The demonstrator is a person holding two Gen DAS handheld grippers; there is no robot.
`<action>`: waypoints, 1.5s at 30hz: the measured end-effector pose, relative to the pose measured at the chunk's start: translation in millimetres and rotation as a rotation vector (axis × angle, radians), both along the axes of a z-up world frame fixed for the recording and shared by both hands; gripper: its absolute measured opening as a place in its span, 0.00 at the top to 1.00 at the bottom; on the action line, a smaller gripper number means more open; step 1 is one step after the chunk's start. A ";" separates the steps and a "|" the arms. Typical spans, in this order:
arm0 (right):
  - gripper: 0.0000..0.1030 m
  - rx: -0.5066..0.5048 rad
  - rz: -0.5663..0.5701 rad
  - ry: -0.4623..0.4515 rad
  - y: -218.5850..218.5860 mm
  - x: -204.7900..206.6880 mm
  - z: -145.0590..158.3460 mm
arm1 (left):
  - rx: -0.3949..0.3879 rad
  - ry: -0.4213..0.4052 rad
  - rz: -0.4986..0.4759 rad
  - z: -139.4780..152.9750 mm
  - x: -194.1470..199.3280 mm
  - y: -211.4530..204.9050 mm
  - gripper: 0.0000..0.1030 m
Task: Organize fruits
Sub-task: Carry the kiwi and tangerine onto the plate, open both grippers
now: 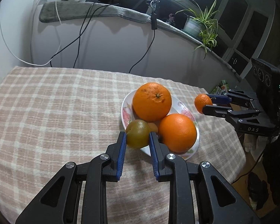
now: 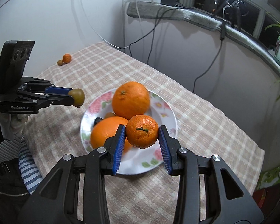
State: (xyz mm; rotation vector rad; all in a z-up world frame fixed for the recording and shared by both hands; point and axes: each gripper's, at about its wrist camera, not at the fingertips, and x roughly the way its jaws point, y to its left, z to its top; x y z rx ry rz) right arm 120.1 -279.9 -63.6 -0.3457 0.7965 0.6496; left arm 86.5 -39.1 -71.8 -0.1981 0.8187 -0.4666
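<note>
So both grippers are loaded: the left gripper [image 1: 137, 139] is clamped on a kiwi [image 1: 137, 136] right at the near-left rim of the plate [image 1: 125, 110], and the right gripper [image 2: 142, 133] pinches a mandarin [image 2: 142, 131] that hangs over the plate's near side, so the right one looks closer to a drop and mostly needs to go down. The plate already holds two big oranges [image 2: 130, 99] plus a couple of small fruits tucked between them, so free room is mostly at the near-right. One more mandarin and kiwi [image 2: 65, 59] sit together at the far corner of the table [image 2: 196, 123].
</note>
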 end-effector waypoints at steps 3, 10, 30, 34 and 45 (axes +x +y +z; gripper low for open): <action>0.63 0.018 -0.024 0.016 -8.1 3.0 -4.4 | -0.002 0.003 -0.001 -1.0 2.6 -3.2 0.78; 0.63 0.042 -0.070 0.047 -18.0 13.9 -17.8 | 0.008 0.005 0.002 -2.5 8.5 -9.8 0.78; 0.63 0.073 -0.105 0.081 -27.7 26.9 -30.5 | 0.041 0.003 -0.013 -1.9 19.9 -25.7 0.78; 0.63 0.069 -0.104 0.085 -24.4 28.0 -33.6 | 0.043 0.005 -0.013 -1.6 20.6 -26.6 0.78; 0.63 0.067 -0.104 0.085 -21.8 27.0 -34.2 | 0.053 -0.001 -0.015 -0.8 19.6 -28.6 0.77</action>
